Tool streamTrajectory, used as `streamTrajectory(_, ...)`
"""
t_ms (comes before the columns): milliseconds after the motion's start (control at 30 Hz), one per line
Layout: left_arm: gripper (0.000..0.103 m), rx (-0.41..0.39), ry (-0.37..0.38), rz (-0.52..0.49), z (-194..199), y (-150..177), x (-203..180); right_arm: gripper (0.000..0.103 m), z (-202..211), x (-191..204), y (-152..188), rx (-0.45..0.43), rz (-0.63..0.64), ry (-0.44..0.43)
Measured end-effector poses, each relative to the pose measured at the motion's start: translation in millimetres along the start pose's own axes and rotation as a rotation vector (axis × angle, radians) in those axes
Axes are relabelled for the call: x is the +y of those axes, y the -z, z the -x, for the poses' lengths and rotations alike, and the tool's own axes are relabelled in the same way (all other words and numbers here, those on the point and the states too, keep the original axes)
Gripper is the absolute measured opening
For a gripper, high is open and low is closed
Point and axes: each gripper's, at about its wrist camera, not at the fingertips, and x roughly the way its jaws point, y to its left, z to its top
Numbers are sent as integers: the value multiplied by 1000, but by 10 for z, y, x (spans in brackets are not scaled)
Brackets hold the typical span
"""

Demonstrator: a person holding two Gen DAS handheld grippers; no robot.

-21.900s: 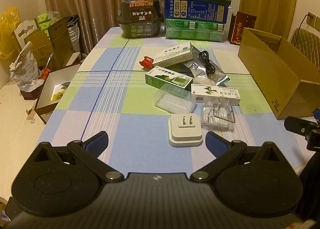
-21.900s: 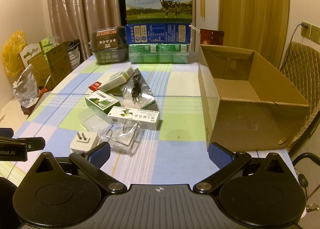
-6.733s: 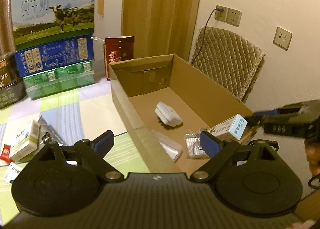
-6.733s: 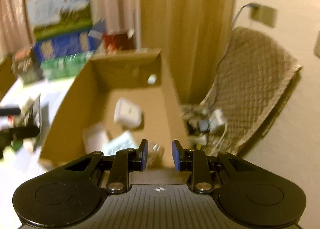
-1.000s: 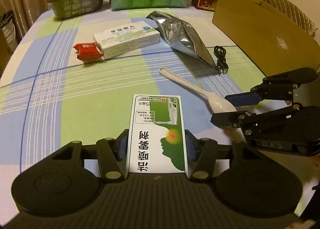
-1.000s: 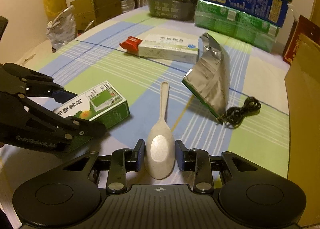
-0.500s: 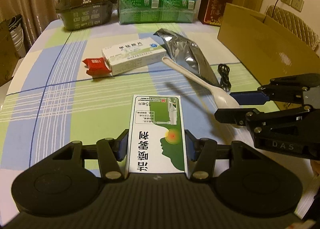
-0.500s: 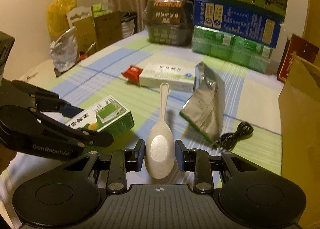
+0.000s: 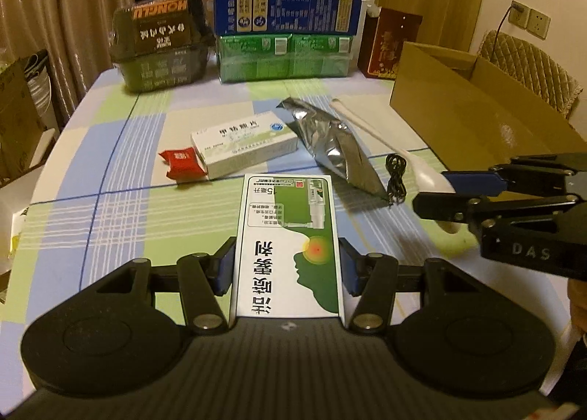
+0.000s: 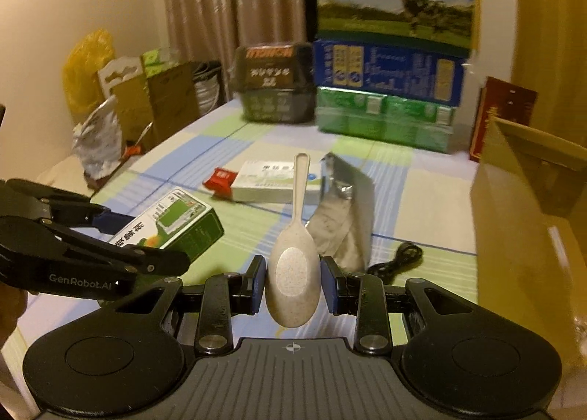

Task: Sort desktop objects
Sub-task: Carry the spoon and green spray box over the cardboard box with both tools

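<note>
Both held things now ride higher above the table (image 9: 110, 178) than a second ago. The green box (image 9: 290, 244) in the left gripper (image 9: 286, 269) is lifted clear, and the spoon (image 10: 293, 266) in the right gripper (image 10: 292, 289) has left the cloth, its handle pointing toward the stacked cartons (image 10: 389, 64). The cardboard box (image 9: 473, 115) comes nearer.

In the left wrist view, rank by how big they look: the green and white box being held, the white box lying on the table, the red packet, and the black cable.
1. Green and white box, largest, though nearest the camera.
2. White box.
3. Red packet and black cable: too alike to rank.
</note>
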Motion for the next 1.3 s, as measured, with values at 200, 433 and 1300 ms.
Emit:
streamTrajectory(200,50,-11,12,54,215,-13,-132,29,331,-51,-99,-27,-37,29)
streamTrajectory(433,50,-68,35,84,586,-179,-443,29,826,-154,-177,-73,-82,55)
streamTrajectory(1300,50,-108,164,-33,857,-635,-1768,29,2203,-1129,-231,-173,-196,266)
